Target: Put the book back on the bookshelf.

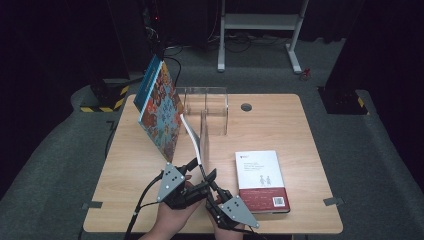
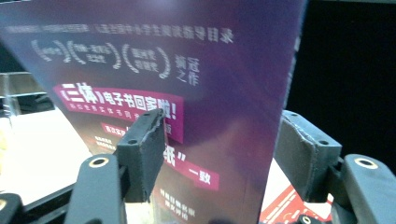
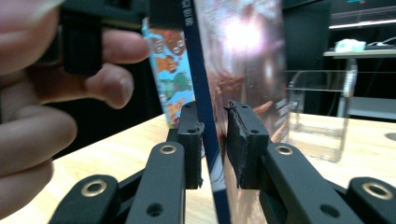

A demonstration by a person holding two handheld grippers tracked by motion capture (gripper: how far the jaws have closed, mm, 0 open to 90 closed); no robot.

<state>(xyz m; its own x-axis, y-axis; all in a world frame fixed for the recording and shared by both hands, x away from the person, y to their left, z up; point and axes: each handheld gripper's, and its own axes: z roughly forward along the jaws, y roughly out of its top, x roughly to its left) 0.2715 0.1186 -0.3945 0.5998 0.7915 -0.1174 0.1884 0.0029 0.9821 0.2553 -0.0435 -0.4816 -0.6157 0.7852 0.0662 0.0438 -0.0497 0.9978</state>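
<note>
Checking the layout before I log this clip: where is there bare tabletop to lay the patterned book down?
Bare wood lies along the light wooden table left of the tilted colourful patterned book, and at the far right past the round cable hole. It is crowded around the clear acrylic book stand and the flat white-and-red book.

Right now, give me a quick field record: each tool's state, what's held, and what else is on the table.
right tool: shut on the colourful book, clamping its lower edge
left tool: open, pads either side of the book's cover, not pressing
colourful book: held tilted above the table
clear acrylic stand: behind the book, at the table's far side
white and red book: lying flat, to the right
</note>
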